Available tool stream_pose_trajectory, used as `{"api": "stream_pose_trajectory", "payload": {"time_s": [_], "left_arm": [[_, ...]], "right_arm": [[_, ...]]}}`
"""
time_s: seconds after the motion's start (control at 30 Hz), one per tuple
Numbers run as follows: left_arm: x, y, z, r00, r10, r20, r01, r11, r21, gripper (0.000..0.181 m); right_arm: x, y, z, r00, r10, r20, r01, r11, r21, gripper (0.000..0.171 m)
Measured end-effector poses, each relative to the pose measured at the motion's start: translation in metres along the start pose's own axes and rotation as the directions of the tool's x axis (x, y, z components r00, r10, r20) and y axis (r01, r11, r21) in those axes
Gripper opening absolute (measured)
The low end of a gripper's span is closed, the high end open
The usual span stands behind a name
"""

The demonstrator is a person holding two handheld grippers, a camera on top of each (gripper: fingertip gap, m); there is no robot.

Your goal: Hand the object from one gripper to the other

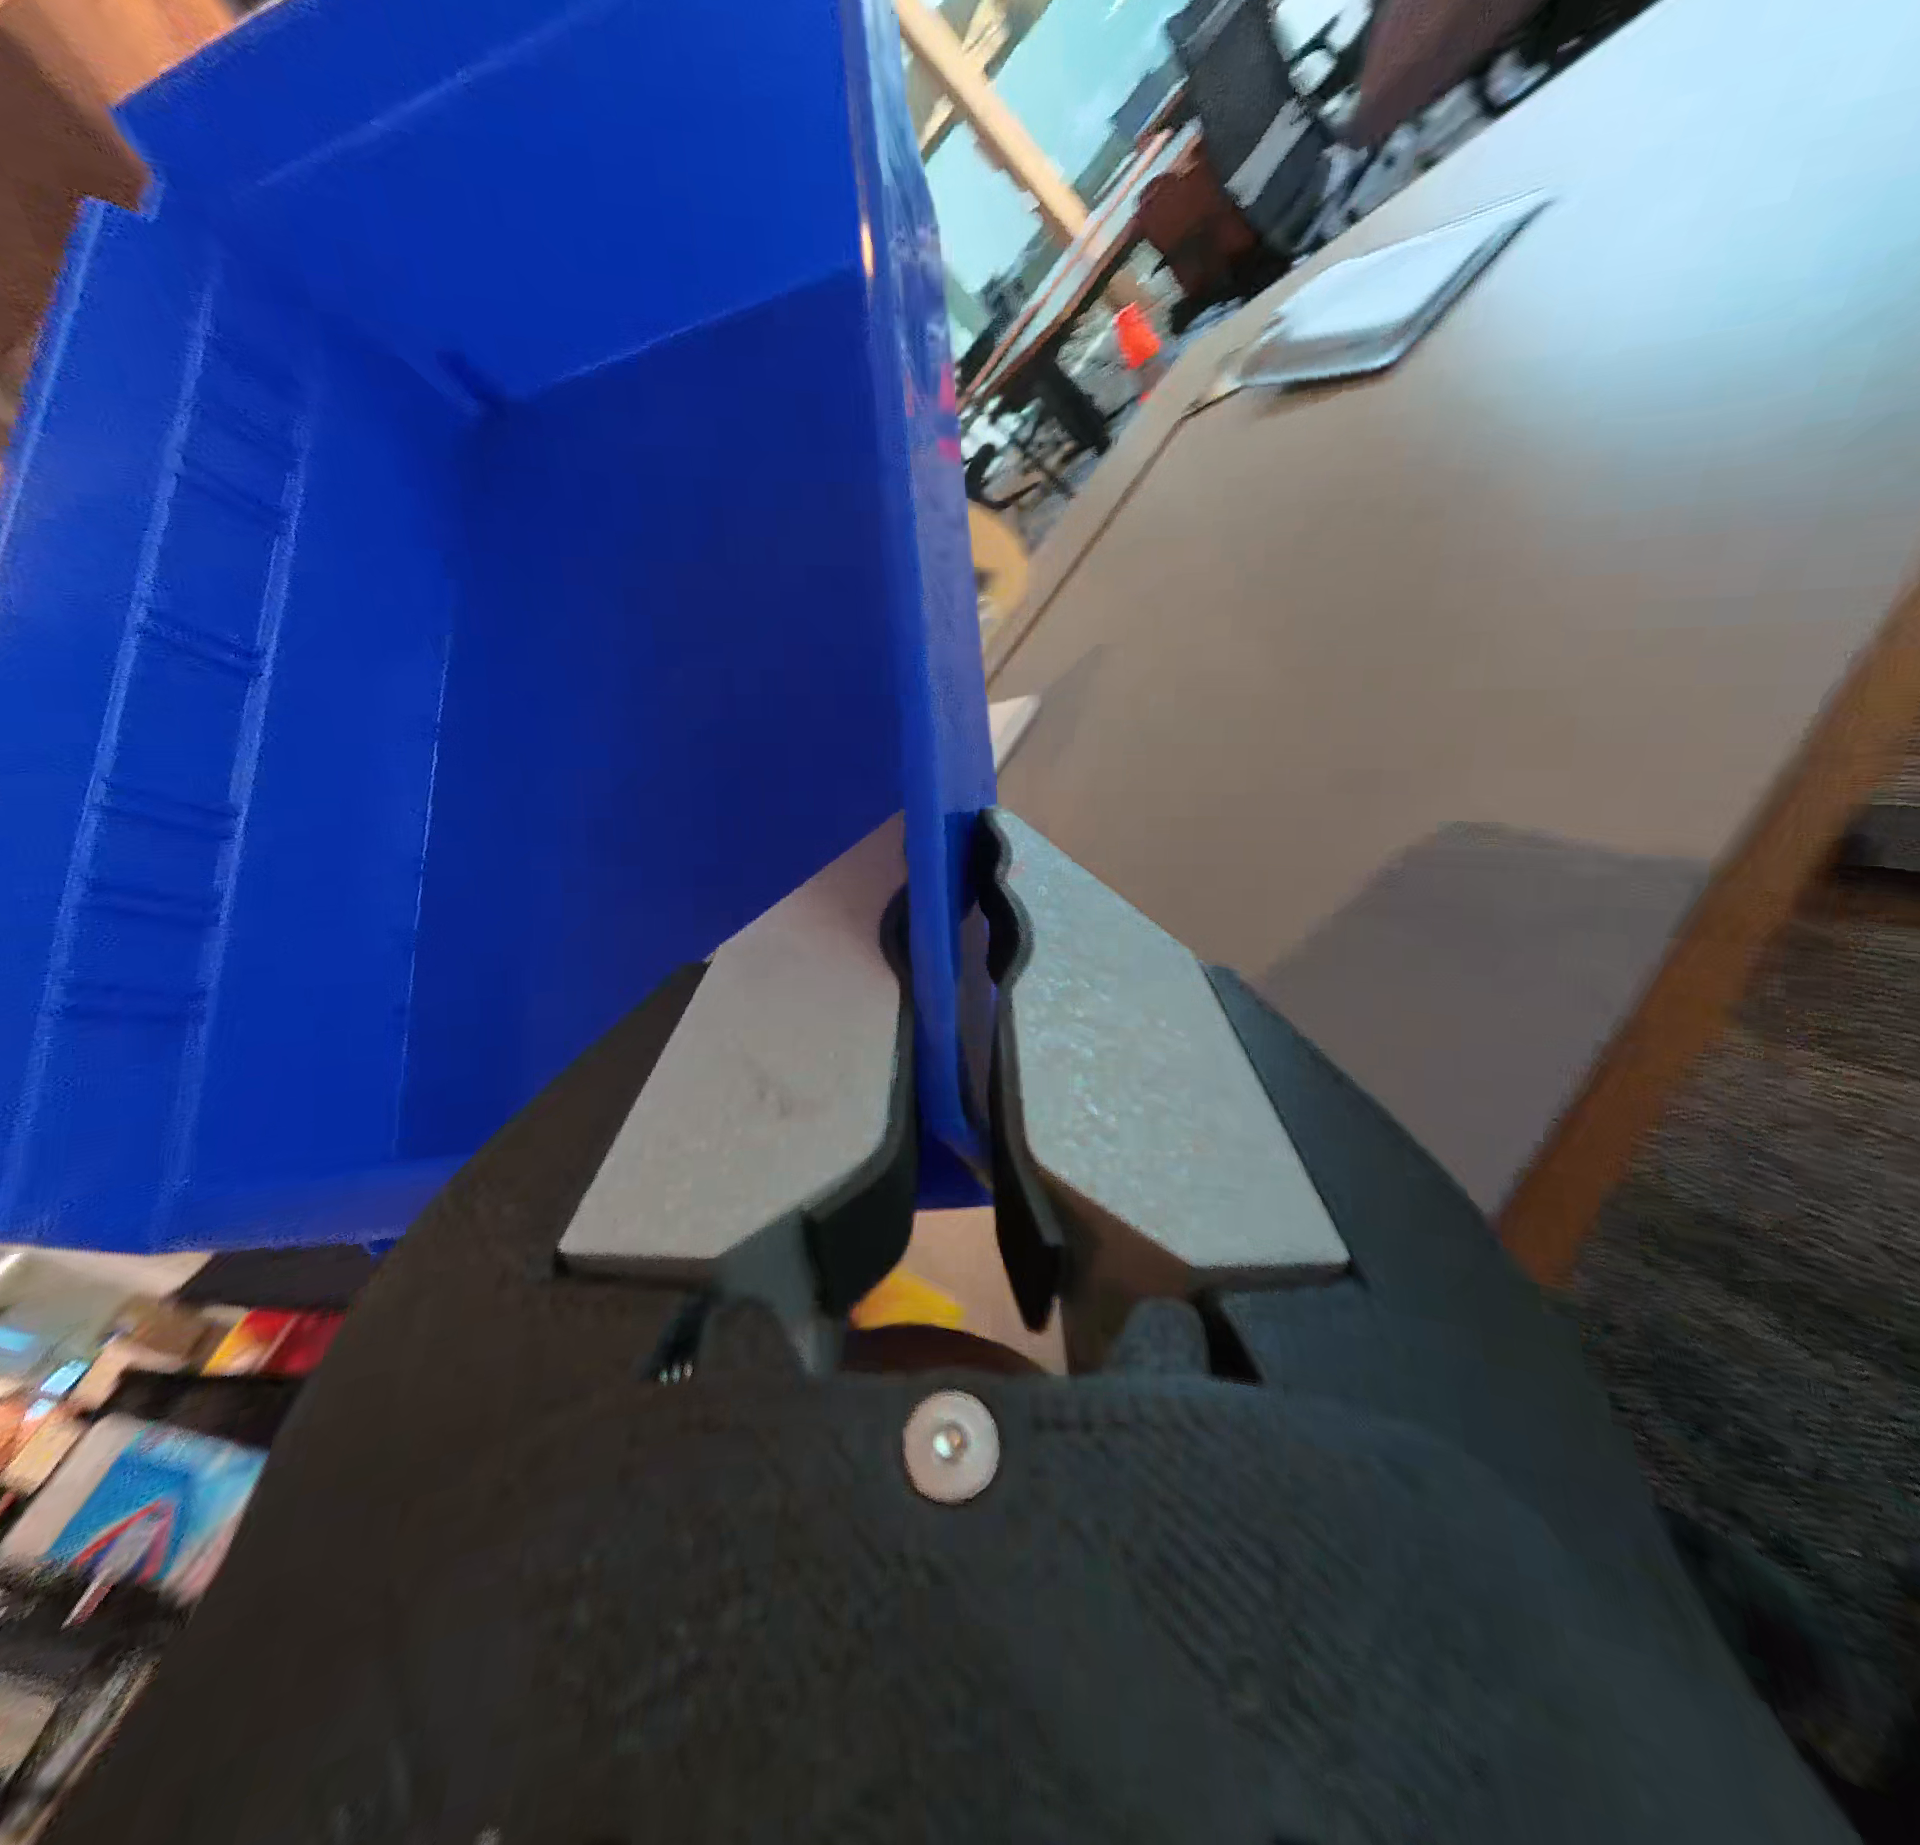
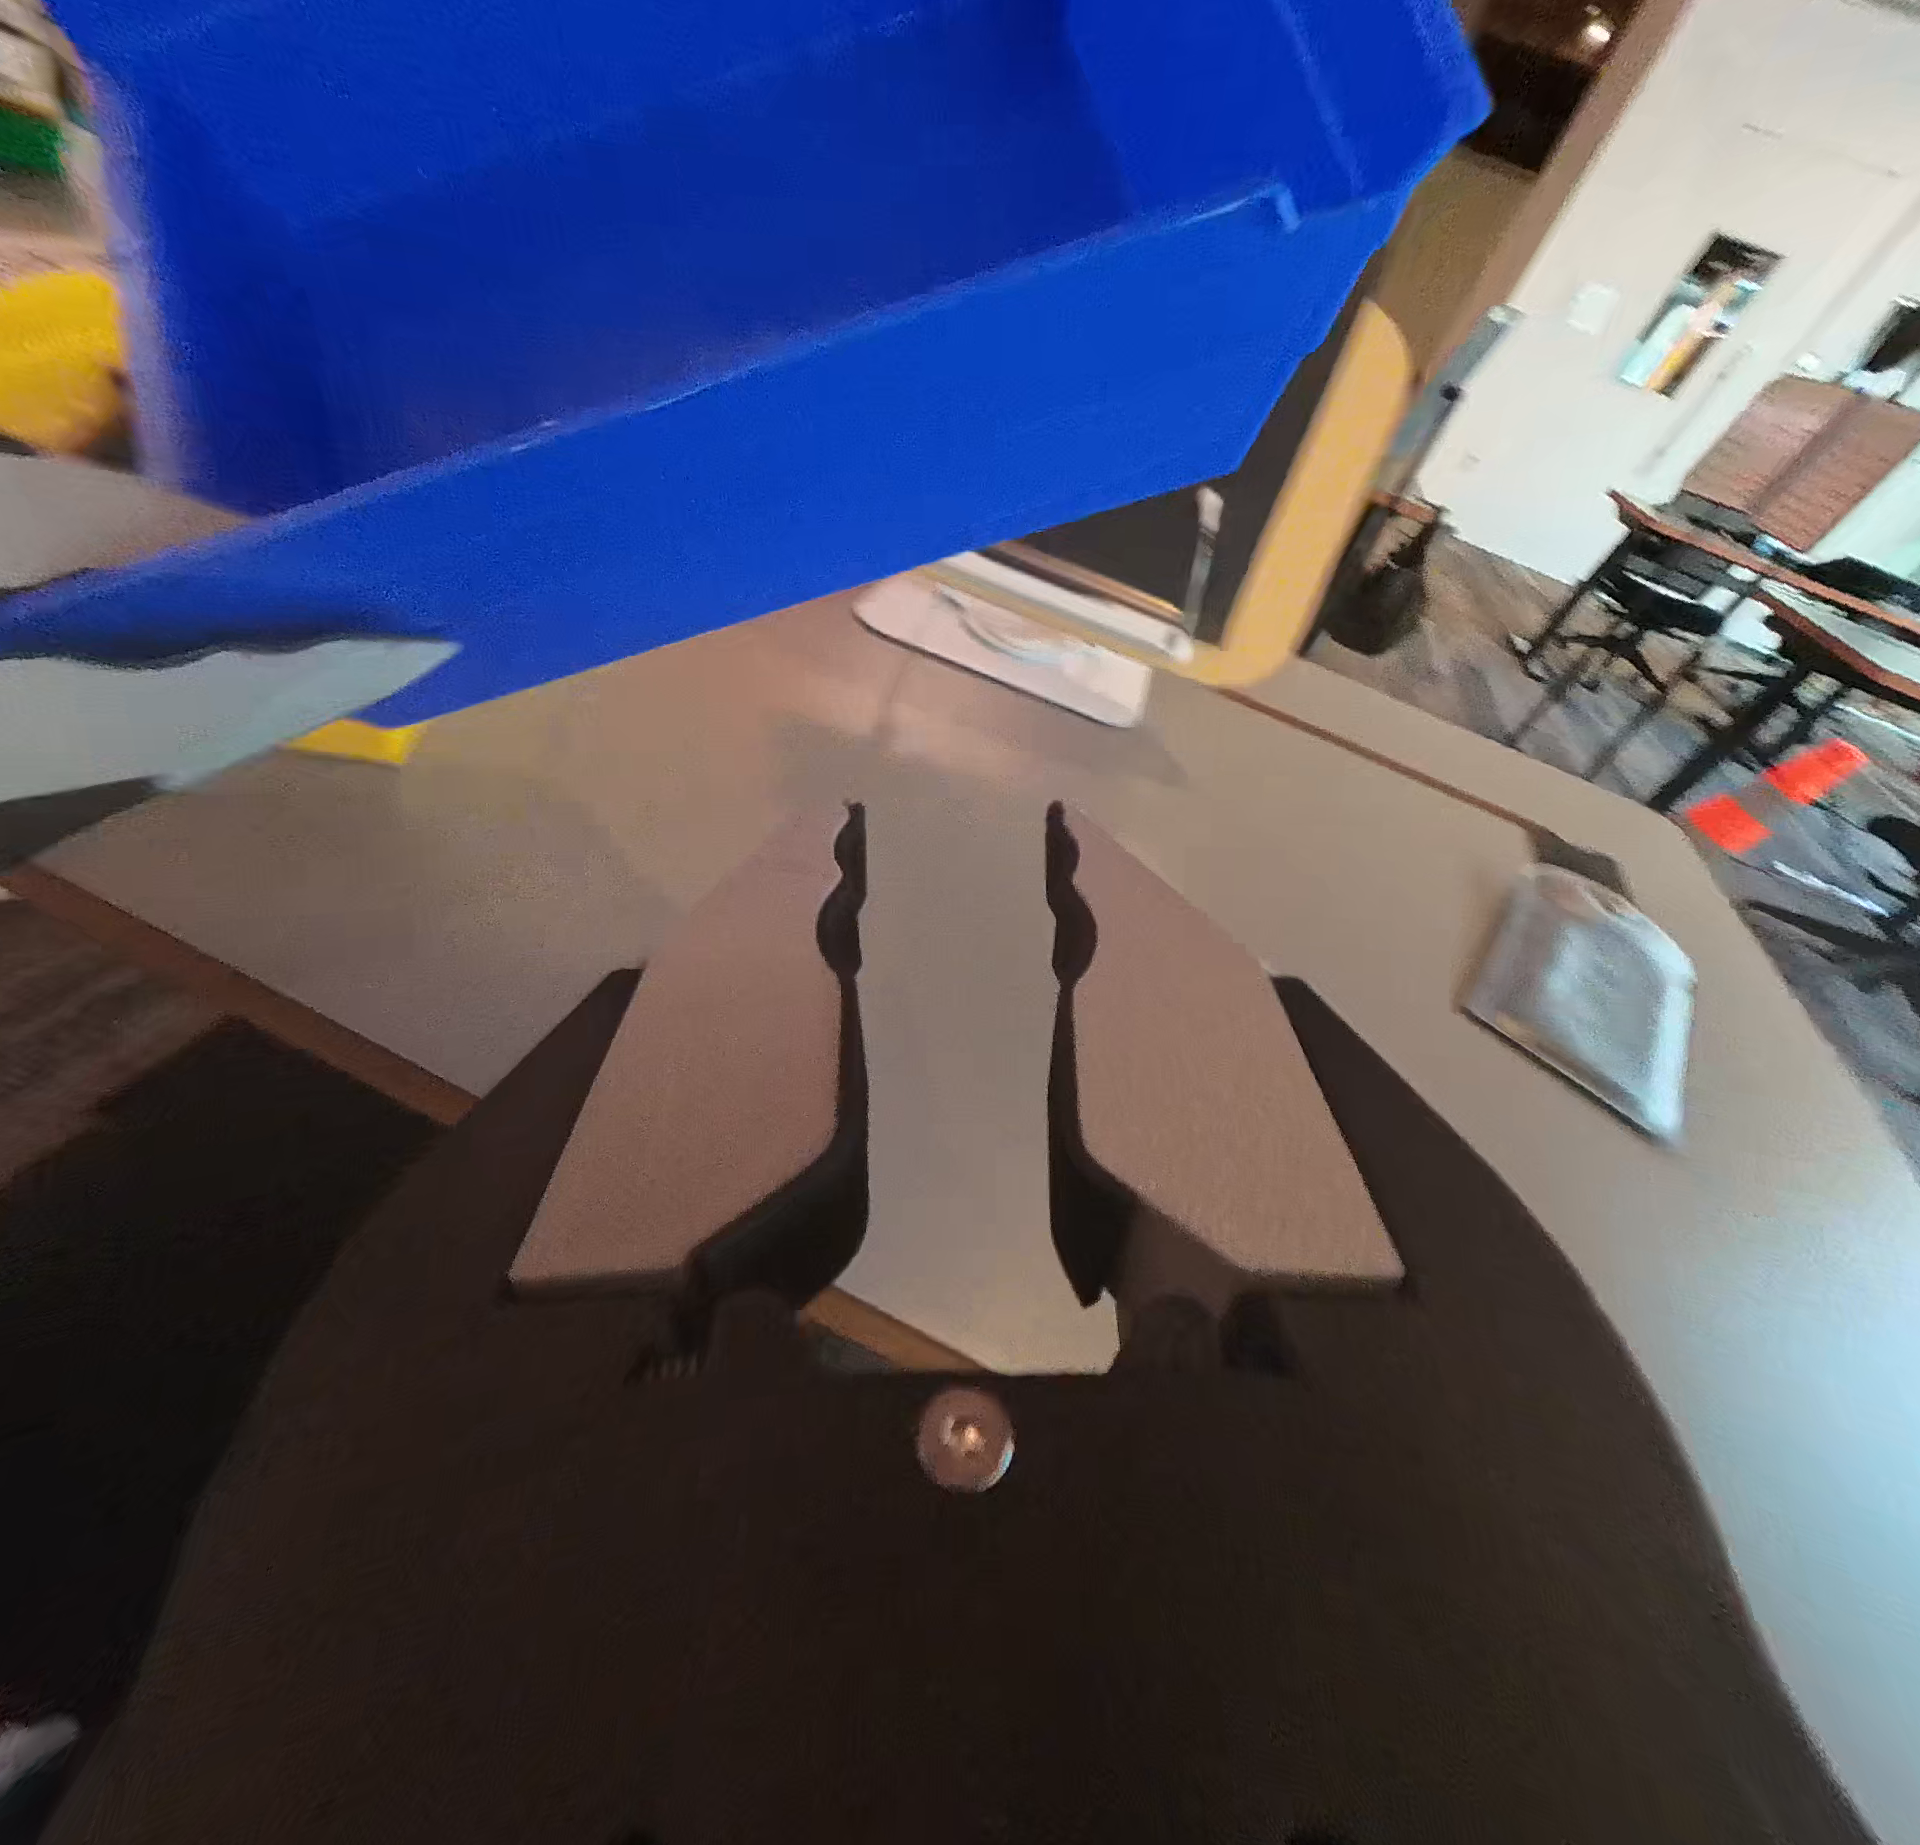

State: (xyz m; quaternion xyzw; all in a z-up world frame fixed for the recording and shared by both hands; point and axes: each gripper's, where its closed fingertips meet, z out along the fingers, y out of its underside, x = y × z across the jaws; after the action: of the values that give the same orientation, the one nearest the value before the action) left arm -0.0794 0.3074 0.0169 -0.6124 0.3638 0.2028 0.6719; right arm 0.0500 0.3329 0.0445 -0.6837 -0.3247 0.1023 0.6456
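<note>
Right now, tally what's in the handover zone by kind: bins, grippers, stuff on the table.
Blue bin: 1, clamped by the left gripper
Grippers: 2, the right gripper empty
Flat silvery pouches on the table: 2, near and far
Total: 5

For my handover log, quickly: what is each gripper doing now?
Left gripper: closed on the blue bin wall.
Right gripper: open, holding nothing, below the bin.

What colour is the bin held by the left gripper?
Blue, clearest in the left wrist view: bin, left gripper.
</note>
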Motion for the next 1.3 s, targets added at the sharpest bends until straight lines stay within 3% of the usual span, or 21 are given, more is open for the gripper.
{"api": "stream_pose_trajectory", "payload": {"time_s": [0.13,0.3,0.37,0.47,0.53,0.57,0.6,0.67,0.7,0.8,0.87,0.97,1.03,1.07,1.3], "left_arm": [[0.065,-0.018,0.011,0.992,-0.033,-0.126,0.037,0.999,0.033,0.004],[0.115,-0.028,0.030,0.979,-0.041,-0.199,0.049,0.998,0.036,0.004],[0.125,-0.037,0.043,0.952,-0.150,-0.266,0.150,0.988,-0.019,0.005],[0.128,-0.053,0.065,0.832,-0.407,-0.376,0.386,0.913,-0.133,0.006],[0.122,-0.056,0.075,0.790,-0.480,-0.381,0.463,0.875,-0.143,0.010],[0.121,-0.061,0.072,0.763,-0.504,-0.404,0.502,0.857,-0.120,0.005],[0.127,-0.070,0.062,0.696,-0.534,-0.480,0.555,0.824,-0.112,0.027],[0.121,-0.085,0.038,0.562,-0.609,-0.560,0.682,0.724,-0.102,0.028],[0.112,-0.087,0.024,0.533,-0.608,-0.589,0.711,0.699,-0.078,0.031],[0.077,-0.066,-0.004,0.557,-0.572,-0.602,0.703,0.711,-0.026,0.016],[0.067,-0.041,-0.018,0.511,-0.582,-0.632,0.695,0.713,-0.095,0.010],[0.086,-0.016,-0.048,0.237,-0.594,-0.769,0.673,0.671,-0.310,0.029],[0.093,-0.006,-0.058,0.108,-0.603,-0.791,0.676,0.627,-0.386,0.034],[0.094,0.000,-0.058,0.089,-0.608,-0.789,0.682,0.614,-0.396,0.035],[0.088,0.038,-0.026,0.171,-0.676,-0.717,0.698,0.597,-0.395,0.039]], "right_arm": [[0.043,0.037,-0.015,0.997,0.056,-0.055,-0.060,0.996,-0.070,0.031],[0.058,0.047,-0.020,0.995,0.076,-0.068,-0.080,0.995,-0.057,0.033],[0.062,0.053,-0.014,0.994,0.084,-0.072,-0.089,0.994,-0.064,0.033],[0.068,0.063,0.001,0.991,0.118,-0.063,-0.124,0.988,-0.089,0.033],[0.072,0.070,0.013,0.988,0.145,-0.051,-0.150,0.983,-0.106,0.033],[0.075,0.075,0.019,0.986,0.157,-0.053,-0.163,0.979,-0.122,0.033],[0.078,0.080,0.025,0.985,0.164,-0.054,-0.170,0.977,-0.133,0.032],[0.086,0.089,0.038,0.983,0.169,-0.065,-0.177,0.973,-0.150,0.028],[0.091,0.094,0.044,0.983,0.167,-0.072,-0.177,0.971,-0.162,0.028],[0.104,0.099,0.059,0.987,0.137,-0.085,-0.150,0.973,-0.178,0.023],[0.114,0.102,0.070,0.991,0.100,-0.093,-0.117,0.974,-0.196,0.021],[0.134,0.104,0.088,0.990,0.056,-0.127,-0.081,0.975,-0.208,0.002],[0.141,0.104,0.103,0.992,0.051,-0.111,-0.073,0.977,-0.201,0.002],[0.142,0.105,0.111,0.994,0.064,-0.091,-0.081,0.977,-0.197,0.000],[0.156,0.103,0.164,0.999,0.046,0.001,-0.044,0.969,-0.241,0.000]]}}
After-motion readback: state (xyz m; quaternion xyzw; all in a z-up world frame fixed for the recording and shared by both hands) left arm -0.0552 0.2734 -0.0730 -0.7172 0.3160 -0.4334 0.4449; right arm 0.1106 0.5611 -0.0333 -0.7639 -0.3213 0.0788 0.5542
